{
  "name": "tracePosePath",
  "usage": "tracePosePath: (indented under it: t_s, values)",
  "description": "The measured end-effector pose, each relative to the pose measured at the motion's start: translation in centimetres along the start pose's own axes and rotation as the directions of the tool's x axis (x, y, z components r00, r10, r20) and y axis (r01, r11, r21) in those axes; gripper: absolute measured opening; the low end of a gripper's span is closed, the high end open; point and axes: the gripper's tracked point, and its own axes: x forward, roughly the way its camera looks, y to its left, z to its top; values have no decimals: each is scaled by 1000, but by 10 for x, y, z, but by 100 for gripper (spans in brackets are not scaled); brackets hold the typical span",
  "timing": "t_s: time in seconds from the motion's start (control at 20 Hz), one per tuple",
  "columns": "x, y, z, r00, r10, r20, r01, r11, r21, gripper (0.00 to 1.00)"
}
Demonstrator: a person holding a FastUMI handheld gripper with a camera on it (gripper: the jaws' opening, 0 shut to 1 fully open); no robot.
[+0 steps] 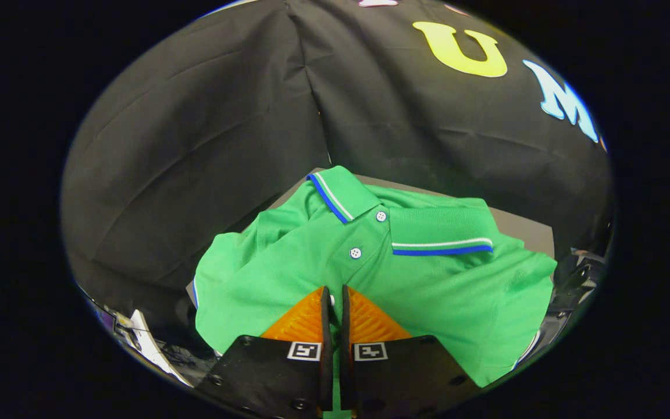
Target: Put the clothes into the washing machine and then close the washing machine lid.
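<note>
Tool (335,299) nearly closed, fingers pinching a fold of the green polo shirt (370,273) just below its button placket; shirt lies on the grey surface (521,230). Recommend confirming firm fabric purchase, then lifting all hems clear.

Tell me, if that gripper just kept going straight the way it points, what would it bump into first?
Most likely the green polo shirt: the gripper, fingers nearly closed with a strip of green between them, points at its buttoned placket. Depth is hard to judge; it may already be touching.
</note>
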Motion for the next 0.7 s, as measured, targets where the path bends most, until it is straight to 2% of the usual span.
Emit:
tracePosePath:
  t_s: [0.15, 0.5, 0.7]
  values:
    - [-4, 0, 4, 999, -8, 40, 9, 1000, -20, 2]
    - [-53, 9, 29, 978, 43, 202, -48, 999, 20, 1]
    - [-76, 1, 43, 964, 44, 262, -60, 997, 54, 1]
